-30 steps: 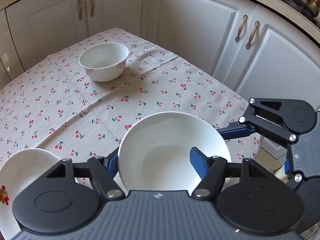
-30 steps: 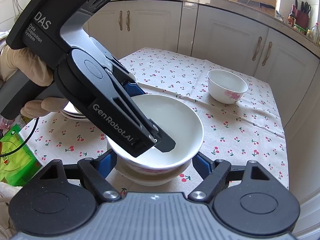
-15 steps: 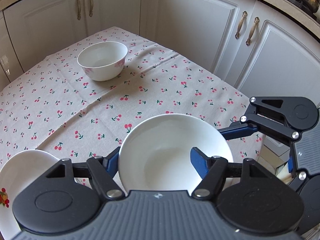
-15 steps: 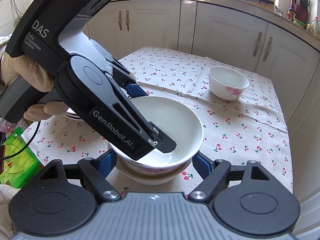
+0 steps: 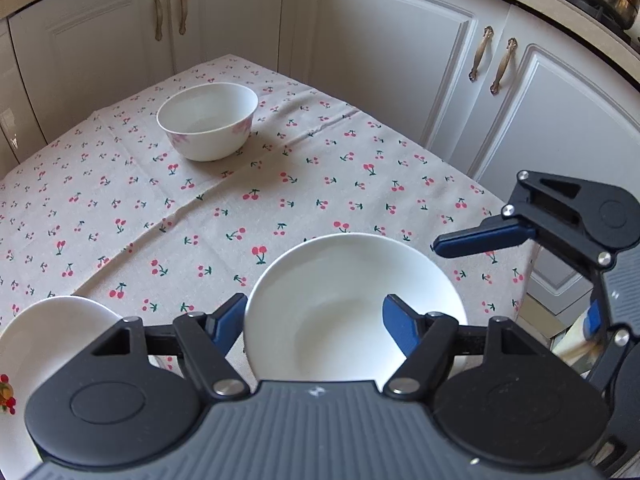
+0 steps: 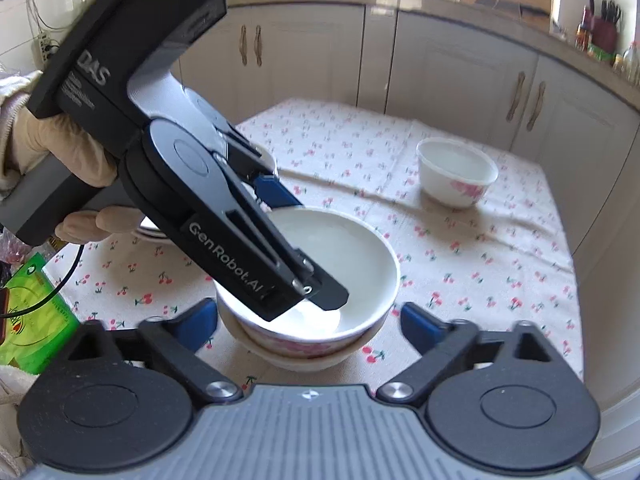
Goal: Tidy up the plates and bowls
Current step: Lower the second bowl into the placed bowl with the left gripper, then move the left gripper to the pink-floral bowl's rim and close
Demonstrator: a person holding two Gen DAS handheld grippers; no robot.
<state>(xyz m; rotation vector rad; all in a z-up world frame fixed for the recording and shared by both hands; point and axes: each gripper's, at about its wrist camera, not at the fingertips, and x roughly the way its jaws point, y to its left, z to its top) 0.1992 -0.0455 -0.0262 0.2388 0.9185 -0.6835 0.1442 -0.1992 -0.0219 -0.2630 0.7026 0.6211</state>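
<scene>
Bowls [image 6: 308, 276] are partly sorted: 2 sit nested near the table's front edge, 1 small bowl [image 5: 208, 120] stands apart, plates [image 5: 44, 344] wait leftward. Right gripper [image 6: 308, 320] has just opened wide, gripping nothing; left gripper [image 5: 312, 320] loosens, straddling the top bowl's rim.

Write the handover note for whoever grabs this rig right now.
Left tool: jaws have just been opening. They straddle the rim of the top bowl, one finger inside and one outside, not pinching it.
Right tool: jaws have just been opening wide. They stand either side of the stack and touch nothing.
Things: top bowl nested in the lower bowl, near the edge of the tablecloth. The single bowl sits alone at the far side. The plates are beside the left tool.
Done: two bowls stacked.
Left: lift the left tool clear, fetch the single bowl, and probably nest it on the stack.
</scene>
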